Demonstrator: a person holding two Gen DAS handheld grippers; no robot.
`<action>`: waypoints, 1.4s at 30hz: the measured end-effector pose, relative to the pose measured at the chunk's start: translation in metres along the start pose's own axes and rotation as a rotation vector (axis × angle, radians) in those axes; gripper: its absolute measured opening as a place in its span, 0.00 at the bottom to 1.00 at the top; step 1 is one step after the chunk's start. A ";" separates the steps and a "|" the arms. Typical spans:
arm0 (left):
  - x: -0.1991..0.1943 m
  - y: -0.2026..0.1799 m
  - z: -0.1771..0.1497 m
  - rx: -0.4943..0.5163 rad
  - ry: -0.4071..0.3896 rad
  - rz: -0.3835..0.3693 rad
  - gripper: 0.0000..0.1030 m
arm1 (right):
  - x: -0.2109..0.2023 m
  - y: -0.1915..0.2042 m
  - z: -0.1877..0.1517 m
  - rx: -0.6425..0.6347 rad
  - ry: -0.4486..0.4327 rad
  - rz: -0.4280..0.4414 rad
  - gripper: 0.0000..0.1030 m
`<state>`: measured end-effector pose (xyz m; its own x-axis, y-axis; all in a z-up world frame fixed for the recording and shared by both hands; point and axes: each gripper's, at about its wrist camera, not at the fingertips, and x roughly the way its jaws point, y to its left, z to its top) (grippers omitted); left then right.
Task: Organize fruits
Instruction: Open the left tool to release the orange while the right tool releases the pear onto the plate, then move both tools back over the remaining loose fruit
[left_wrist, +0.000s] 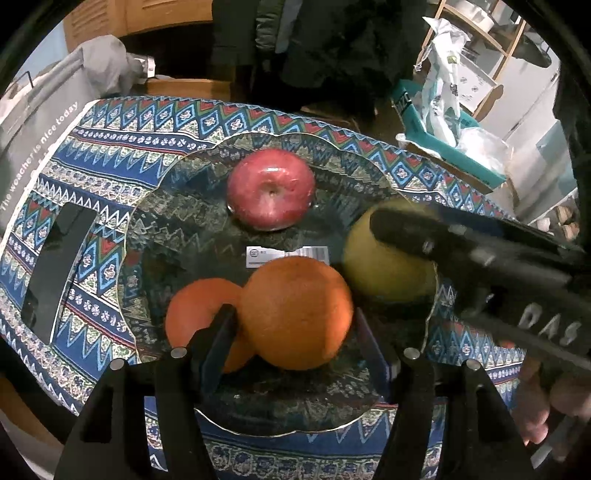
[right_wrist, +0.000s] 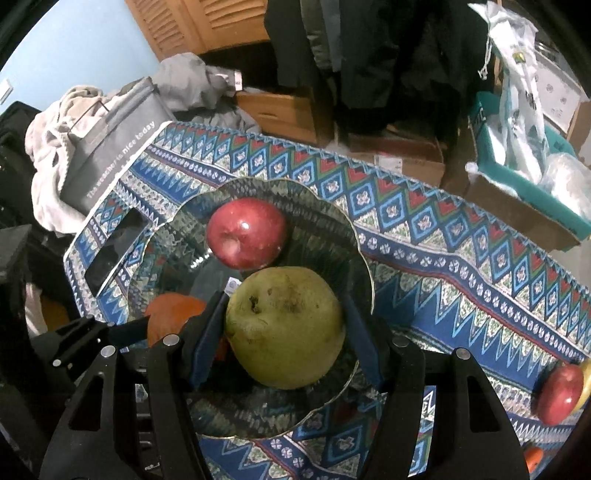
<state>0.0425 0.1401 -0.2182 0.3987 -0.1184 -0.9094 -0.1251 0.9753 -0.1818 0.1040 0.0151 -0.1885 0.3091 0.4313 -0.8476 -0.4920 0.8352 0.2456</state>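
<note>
A clear glass plate lies on the patterned cloth. On it sit a red apple at the back and an orange at the left. My left gripper is shut on a second orange just over the plate's front. My right gripper is shut on a yellow-green pear over the plate's right side; the pear also shows in the left wrist view, with the right gripper's black body across it.
A black phone lies left of the plate. Another red apple, a yellow fruit and an orange one sit at the cloth's right edge. A grey bag, boxes and a teal bin crowd the far side.
</note>
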 end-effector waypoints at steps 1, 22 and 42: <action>-0.001 0.000 0.000 -0.001 -0.005 0.013 0.67 | -0.004 -0.001 0.001 0.008 -0.018 0.015 0.61; -0.060 -0.017 0.014 0.006 -0.156 -0.013 0.76 | -0.086 -0.006 0.013 0.025 -0.183 -0.149 0.73; -0.128 -0.095 0.017 0.127 -0.316 -0.100 0.84 | -0.208 -0.052 -0.030 0.099 -0.391 -0.414 0.83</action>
<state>0.0185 0.0658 -0.0784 0.6670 -0.1705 -0.7253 0.0345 0.9795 -0.1985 0.0408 -0.1285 -0.0397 0.7467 0.1396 -0.6503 -0.1930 0.9811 -0.0110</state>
